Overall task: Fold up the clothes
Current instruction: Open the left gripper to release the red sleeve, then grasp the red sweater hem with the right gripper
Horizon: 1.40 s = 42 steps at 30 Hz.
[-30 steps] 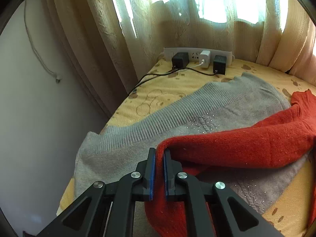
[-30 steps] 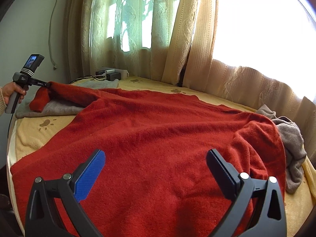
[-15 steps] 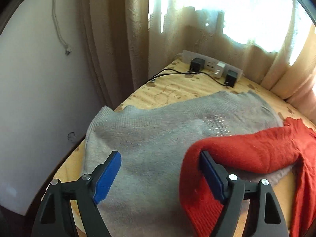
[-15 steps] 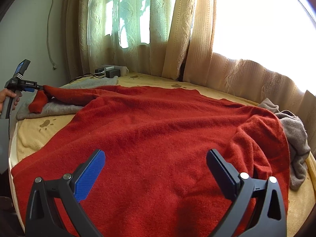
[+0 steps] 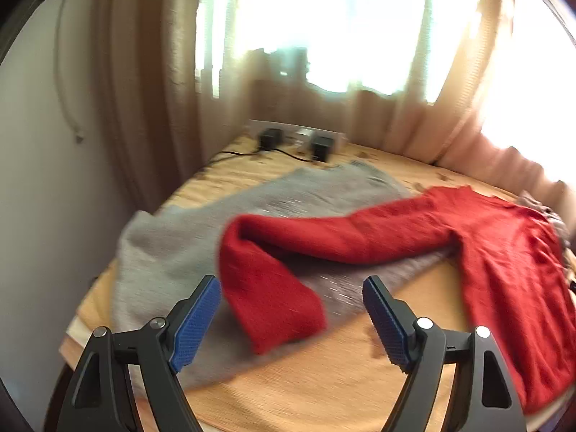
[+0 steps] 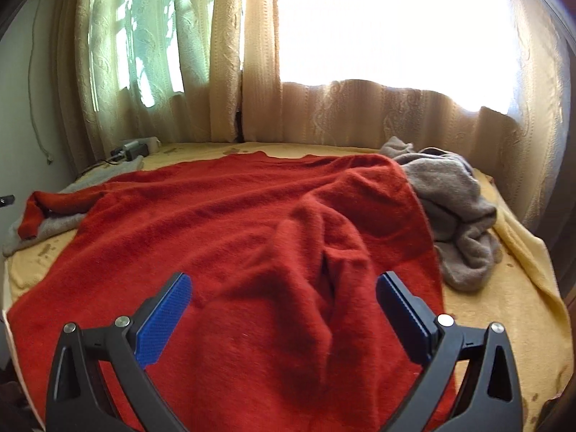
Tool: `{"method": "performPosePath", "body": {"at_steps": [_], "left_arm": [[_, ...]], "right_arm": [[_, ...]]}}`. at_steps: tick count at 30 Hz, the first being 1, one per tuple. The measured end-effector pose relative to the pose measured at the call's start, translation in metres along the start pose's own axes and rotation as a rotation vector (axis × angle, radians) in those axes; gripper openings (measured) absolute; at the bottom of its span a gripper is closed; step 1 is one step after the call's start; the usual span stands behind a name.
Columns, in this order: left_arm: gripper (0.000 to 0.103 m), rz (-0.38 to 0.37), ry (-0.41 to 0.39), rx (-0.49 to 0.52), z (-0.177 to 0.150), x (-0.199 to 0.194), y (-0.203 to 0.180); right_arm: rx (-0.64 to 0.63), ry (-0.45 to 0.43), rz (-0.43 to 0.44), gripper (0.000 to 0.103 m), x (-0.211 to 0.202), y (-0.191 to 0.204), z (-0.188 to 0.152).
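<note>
Red sweater [image 6: 252, 237]: fuzzy, thick knit, spread flat over the yellow bedspread [image 6: 504, 309] with soft wrinkles near the right side. Its sleeve [image 5: 288, 252] is bent back on itself, cuff end lying on a flat grey ribbed knit [image 5: 172, 252]. Crumpled grey garment [image 6: 457, 212] touches the sweater's right edge. Left gripper [image 5: 291, 309]: jaws wide apart, nothing clamped, the cuff just ahead between the blue ridged pads. Right gripper [image 6: 284, 309]: jaws wide apart over the sweater body, empty.

Yellow bed [image 6: 518, 309]: red sweater [image 6: 252, 223], grey sweater [image 5: 172, 241], grey garment [image 6: 457, 212], power strip [image 5: 298, 136].
</note>
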State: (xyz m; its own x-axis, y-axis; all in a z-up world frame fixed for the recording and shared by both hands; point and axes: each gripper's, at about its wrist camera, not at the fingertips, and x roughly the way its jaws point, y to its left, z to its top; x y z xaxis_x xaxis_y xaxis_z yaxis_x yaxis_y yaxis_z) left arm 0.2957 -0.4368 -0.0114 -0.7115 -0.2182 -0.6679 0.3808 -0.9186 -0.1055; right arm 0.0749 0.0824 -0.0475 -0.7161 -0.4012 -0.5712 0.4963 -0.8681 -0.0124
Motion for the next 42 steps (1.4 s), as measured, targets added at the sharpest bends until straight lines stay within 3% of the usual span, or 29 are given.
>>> {"method": "performPosePath", "body": {"at_steps": [3,6,9,12,16,19,23,25,27,28,29,30,31,42], "left_arm": [[0.083,-0.146,0.073,0.089,-0.021,0.005,-0.041],[0.083,-0.240,0.127,0.200,-0.042,0.006,-0.085],[0.083,-0.286,0.171,0.331,-0.065,0.008,-0.123],[0.083,-0.306,0.211,0.427,-0.088,0.009,-0.147],[0.083,-0.348,0.269,0.468,-0.110,0.009,-0.154],[0.083,-0.381,0.276,0.460,-0.115,0.005,-0.152],[0.083,-0.508,0.255,0.391,-0.113,-0.002,-0.149],[0.083,-0.568,0.269,0.343,-0.111,0.001,-0.149],[0.083,-0.589,0.294,0.300,-0.110,0.009,-0.151],[0.083,-0.594,0.306,0.282,-0.110,0.013,-0.151],[0.083,-0.595,0.313,0.270,-0.110,0.016,-0.152],[0.083,-0.597,0.316,0.264,-0.111,0.017,-0.152],[0.083,-0.599,0.318,0.259,-0.111,0.019,-0.153],[0.083,-0.612,0.315,0.234,-0.111,0.025,-0.154]], "right_arm": [[0.025,0.049,-0.037,0.103,0.000,-0.030,-0.002],[-0.062,0.076,-0.194,0.103,0.007,-0.048,0.000],[-0.229,0.103,-0.405,0.103,0.017,-0.059,-0.007],[-0.282,0.154,-0.451,0.103,0.018,-0.071,-0.019],[-0.229,0.029,-0.356,0.103,-0.034,-0.064,-0.016],[-0.148,-0.020,-0.144,0.103,-0.082,-0.047,-0.017],[0.028,0.011,0.200,0.103,-0.124,-0.030,-0.043],[0.070,0.036,0.268,0.102,-0.134,-0.027,-0.063],[0.085,0.074,0.278,0.098,-0.138,-0.019,-0.083],[0.089,0.096,0.275,0.088,-0.140,-0.014,-0.093],[0.087,0.111,0.266,0.078,-0.143,-0.007,-0.102],[0.088,0.126,0.260,0.053,-0.144,-0.004,-0.109],[0.085,0.131,0.251,0.043,-0.145,0.000,-0.115],[0.001,0.156,0.150,0.044,-0.142,0.032,-0.135]]}}
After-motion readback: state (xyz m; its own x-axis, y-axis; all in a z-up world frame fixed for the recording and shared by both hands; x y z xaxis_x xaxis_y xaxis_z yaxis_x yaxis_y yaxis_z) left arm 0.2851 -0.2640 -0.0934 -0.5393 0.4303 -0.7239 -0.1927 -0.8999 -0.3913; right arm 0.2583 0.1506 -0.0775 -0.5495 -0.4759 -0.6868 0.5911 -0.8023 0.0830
